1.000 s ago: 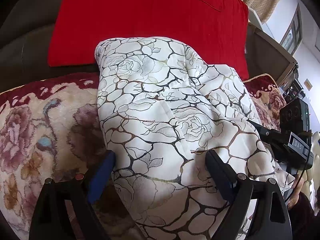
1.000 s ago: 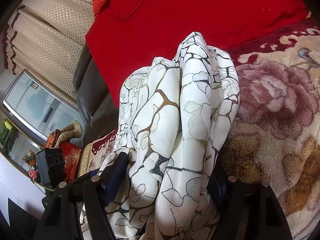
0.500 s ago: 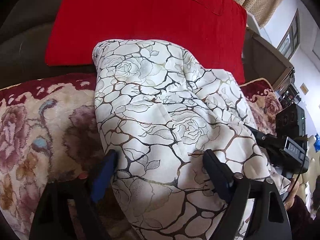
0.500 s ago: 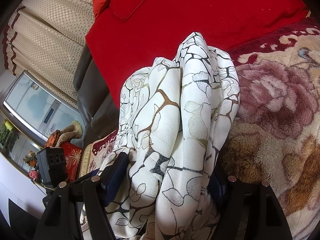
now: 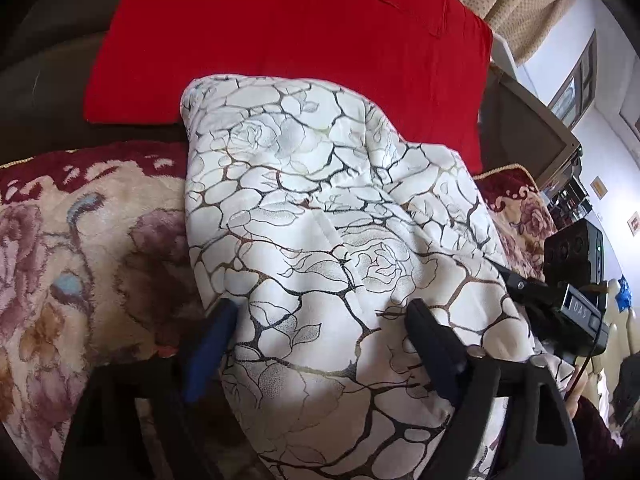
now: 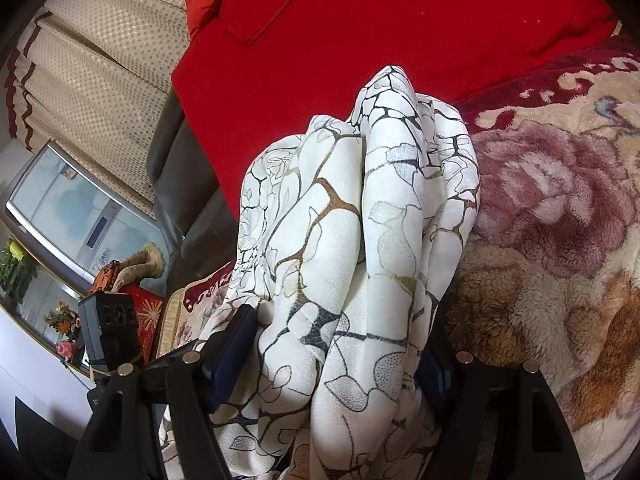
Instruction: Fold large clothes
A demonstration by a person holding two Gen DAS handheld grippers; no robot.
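Note:
A white garment (image 5: 320, 240) with a dark cracked rose print lies bunched on a floral blanket (image 5: 80, 248). My left gripper (image 5: 320, 320) has its jaws wide on either side of a thick fold of it, the cloth bulging between the blue pads. In the right wrist view the same garment (image 6: 360, 240) stands in a tall bundle between the jaws of my right gripper (image 6: 340, 340), which clamp its lower part. The right gripper also shows at the right edge of the left wrist view (image 5: 560, 304).
A red cushion (image 5: 280, 40) leans on the dark sofa back behind the garment. The red cushion (image 6: 380, 40) fills the top of the right wrist view. Beige curtains (image 6: 100, 60), a framed screen (image 6: 72, 216) and small ornaments (image 6: 120, 280) are at the left.
The left gripper has shifted slightly left and forward along the garment; the cloth has bulged a little more between its jaws. The right gripper and its bundle have not visibly moved.

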